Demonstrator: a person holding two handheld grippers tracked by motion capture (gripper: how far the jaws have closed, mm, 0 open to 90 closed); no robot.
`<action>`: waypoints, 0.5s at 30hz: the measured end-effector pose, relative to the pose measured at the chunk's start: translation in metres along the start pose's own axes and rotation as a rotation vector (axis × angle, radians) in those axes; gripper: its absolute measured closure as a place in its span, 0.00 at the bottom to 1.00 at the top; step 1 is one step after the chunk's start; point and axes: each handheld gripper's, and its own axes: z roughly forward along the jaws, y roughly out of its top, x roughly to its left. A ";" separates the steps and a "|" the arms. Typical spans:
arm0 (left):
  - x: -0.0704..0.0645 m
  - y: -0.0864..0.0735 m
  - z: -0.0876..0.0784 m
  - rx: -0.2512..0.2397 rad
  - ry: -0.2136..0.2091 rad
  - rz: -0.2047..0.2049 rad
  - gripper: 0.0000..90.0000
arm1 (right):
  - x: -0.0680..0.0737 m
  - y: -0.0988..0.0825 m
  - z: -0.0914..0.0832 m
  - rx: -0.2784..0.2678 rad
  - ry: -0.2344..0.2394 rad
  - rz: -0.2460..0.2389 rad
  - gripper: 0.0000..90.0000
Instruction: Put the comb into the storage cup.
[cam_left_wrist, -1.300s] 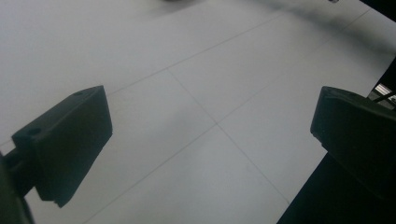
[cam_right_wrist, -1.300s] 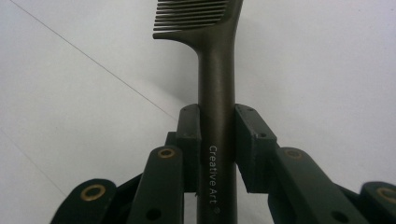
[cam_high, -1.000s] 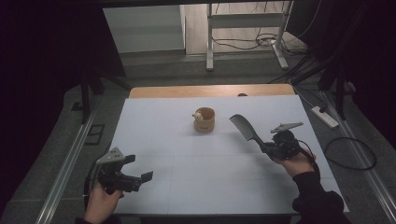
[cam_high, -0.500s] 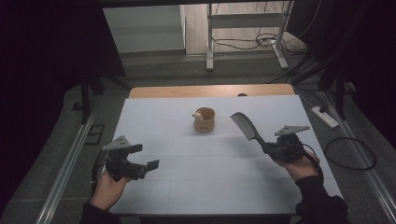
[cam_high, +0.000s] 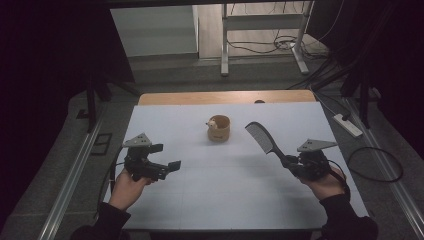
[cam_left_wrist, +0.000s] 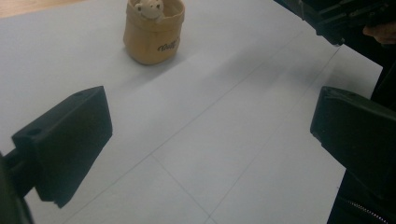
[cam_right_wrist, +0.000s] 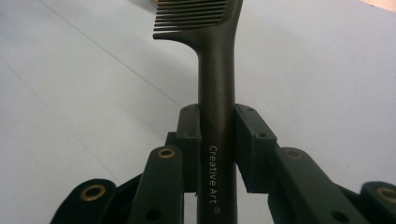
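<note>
Comb (cam_right_wrist: 217, 65) teeth run off top edge in right gripper view; we read "Creative Art" on handle. Comb held above counter (cam_high: 225, 200), long axis slanting up-left toward small tan cup (cam_high: 219, 128), teeth end raised. Right tongs (cam_high: 291, 162) pinch handle, forearm angled in from lower right. Left tongs (cam_high: 170, 167) spread, empty, hand low at left.

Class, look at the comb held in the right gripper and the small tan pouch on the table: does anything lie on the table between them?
Nothing visible does. The comb, clamped by its handle in the right gripper, points toward the pouch across bare white table.
</note>
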 end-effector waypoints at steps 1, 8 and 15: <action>0.000 0.002 0.001 0.004 -0.001 0.004 0.00 | 0.001 0.000 -0.001 -0.004 0.001 -0.002 0.80; -0.001 0.013 0.010 0.016 -0.016 0.018 0.00 | 0.007 -0.002 -0.008 -0.028 0.014 -0.032 0.80; 0.000 0.024 0.019 0.018 -0.038 0.042 0.00 | 0.014 -0.003 -0.013 -0.052 0.025 -0.059 0.80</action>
